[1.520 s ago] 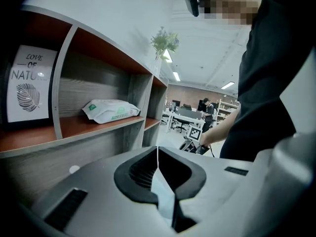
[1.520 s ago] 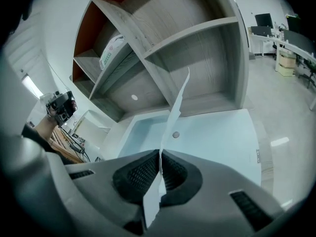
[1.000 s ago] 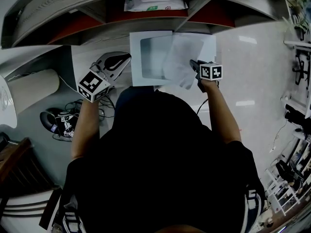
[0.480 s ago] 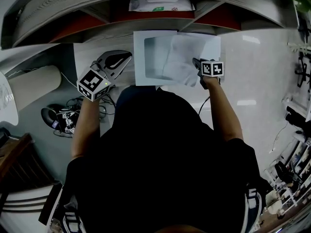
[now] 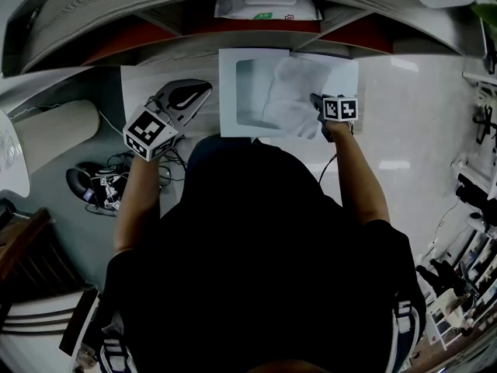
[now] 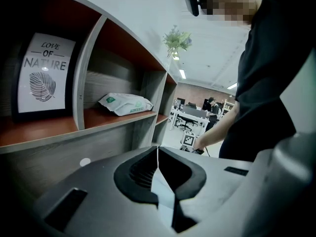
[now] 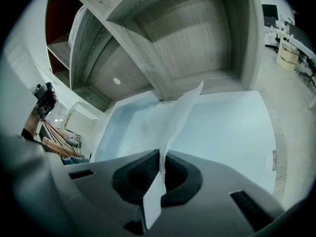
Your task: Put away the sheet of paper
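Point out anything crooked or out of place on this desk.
The sheet of paper, pinched in the shut right gripper, is buckled and sits askew. It slants partway over the open white box rather than lying flat inside. Nothing else stands out.

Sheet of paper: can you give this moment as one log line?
right gripper: shut on thin white sheet of paper | paper: above open white box | left gripper: shut, empty | task: unfinished

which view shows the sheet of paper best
Head view: nearly the whole sheet of paper shows, held over the white tray. Right gripper view shows only its pinched edge, edge-on; left gripper view shows none.
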`<state>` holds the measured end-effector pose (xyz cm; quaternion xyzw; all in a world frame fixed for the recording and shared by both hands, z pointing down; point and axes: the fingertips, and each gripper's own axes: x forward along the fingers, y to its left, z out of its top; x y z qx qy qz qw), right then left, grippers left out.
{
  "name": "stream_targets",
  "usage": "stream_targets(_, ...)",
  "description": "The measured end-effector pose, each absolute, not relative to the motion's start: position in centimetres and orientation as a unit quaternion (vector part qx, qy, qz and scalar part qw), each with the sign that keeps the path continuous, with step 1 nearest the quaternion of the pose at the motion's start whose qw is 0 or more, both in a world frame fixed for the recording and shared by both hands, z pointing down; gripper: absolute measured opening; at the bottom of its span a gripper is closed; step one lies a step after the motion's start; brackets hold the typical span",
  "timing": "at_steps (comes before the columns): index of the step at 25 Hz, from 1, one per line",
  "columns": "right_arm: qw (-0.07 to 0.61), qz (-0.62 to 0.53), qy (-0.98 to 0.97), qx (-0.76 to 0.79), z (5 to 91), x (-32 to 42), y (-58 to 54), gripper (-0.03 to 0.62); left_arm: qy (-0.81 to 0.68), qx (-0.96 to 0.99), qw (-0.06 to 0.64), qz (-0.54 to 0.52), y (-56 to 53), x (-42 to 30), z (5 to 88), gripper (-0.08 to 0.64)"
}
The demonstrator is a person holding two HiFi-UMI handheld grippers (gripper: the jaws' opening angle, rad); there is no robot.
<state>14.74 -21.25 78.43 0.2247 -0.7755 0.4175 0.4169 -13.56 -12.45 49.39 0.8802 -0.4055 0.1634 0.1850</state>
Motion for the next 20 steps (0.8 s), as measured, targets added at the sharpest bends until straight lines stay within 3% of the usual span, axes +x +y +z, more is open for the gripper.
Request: stream_targets(20, 0.433, 0.414, -0.774, 0.204, 80.3, 10.7, -21.0, 0.014, -0.424, 0.866, 0.205, 0.165, -11.8, -16.1, 50.1, 0.022)
